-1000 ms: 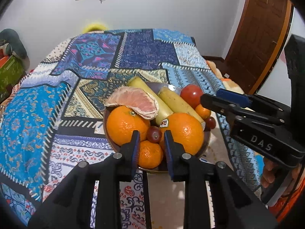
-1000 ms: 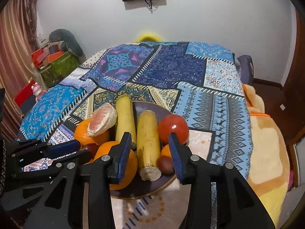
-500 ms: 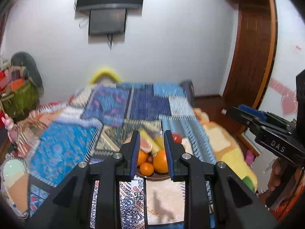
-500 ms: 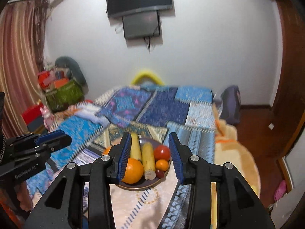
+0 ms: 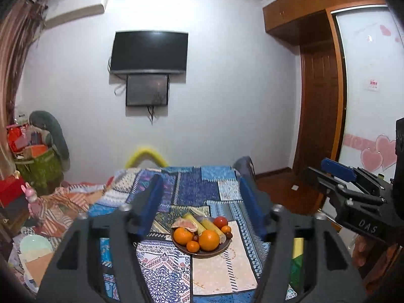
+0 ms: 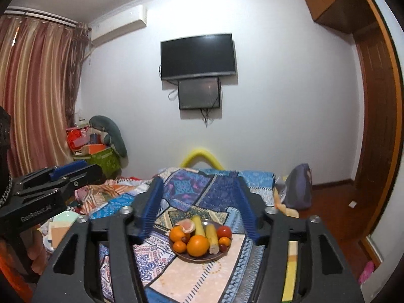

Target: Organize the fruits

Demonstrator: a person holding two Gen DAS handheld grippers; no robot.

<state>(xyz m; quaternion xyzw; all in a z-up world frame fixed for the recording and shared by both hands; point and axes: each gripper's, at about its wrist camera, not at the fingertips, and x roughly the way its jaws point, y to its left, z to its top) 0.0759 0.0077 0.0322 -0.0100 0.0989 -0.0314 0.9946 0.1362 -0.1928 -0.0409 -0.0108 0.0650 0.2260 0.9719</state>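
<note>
A dark round plate [image 5: 222, 249] sits on the patchwork bed cover and holds oranges [image 5: 208, 240], two peeled bananas [image 5: 211, 225], a pomelo segment [image 5: 184, 224], a tomato [image 5: 220, 222] and small dark fruits. It also shows in the right wrist view [image 6: 194, 259], with a big orange [image 6: 197, 245] at the front. My left gripper [image 5: 202, 210] is open and empty, well back from and above the plate. My right gripper [image 6: 199, 205] is open and empty too, also far back. Each gripper shows at the edge of the other's view.
The bed with the patchwork cover [image 5: 199, 189] fills the middle. A TV [image 5: 150, 51] hangs on the far wall. Boxes and a green bag [image 5: 38, 166] stand at the left. A wooden door [image 5: 319, 111] is at the right, a curtain [image 6: 38, 96] at the left.
Both grippers have pulled far back and up from the plate, which now looks small. Both jaws have opened wider.
</note>
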